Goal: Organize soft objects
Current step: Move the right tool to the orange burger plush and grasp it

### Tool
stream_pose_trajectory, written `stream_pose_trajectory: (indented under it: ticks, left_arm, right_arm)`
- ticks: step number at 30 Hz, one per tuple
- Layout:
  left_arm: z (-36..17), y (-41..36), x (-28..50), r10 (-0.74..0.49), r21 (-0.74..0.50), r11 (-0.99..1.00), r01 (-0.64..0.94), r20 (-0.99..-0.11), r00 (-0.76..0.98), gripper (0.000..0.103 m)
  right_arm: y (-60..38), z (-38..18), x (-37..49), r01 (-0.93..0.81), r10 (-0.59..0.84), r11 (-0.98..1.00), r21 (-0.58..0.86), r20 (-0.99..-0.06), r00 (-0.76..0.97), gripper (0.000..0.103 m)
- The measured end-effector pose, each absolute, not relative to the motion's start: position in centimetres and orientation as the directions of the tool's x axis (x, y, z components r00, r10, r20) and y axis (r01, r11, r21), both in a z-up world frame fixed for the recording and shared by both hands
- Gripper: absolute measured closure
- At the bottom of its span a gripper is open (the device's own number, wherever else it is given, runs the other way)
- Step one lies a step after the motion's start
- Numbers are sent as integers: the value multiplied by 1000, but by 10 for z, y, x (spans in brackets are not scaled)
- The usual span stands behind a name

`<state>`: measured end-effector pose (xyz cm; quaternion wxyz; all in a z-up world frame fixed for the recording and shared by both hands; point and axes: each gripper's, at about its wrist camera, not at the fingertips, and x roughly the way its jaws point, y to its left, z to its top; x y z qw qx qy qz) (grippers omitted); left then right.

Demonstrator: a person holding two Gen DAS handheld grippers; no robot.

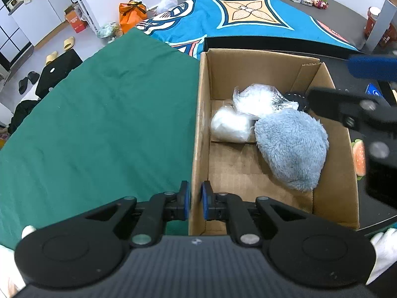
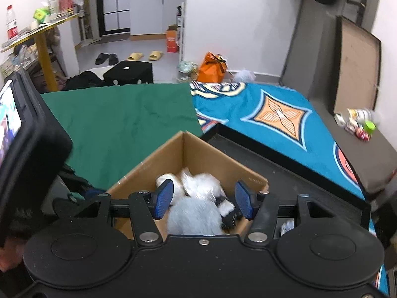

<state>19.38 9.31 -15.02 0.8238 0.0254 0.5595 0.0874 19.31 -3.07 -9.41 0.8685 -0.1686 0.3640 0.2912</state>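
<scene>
Grey-blue plush in cardboard box, directly below spread right gripper

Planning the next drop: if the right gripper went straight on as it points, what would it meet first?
Probably the grey-blue plush in the cardboard box; it lies between the open right gripper jaws, though depth is unclear.
</scene>
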Motion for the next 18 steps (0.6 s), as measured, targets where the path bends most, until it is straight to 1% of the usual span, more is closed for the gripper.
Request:
stream_pose_trajectory:
  ticks: [18]
  left_arm:
    - [-151,72,197,290,279,957,-80,-896,336,89]
  right_arm:
    - [-101,-123,194,-517,352,856,17,-751,559,47]
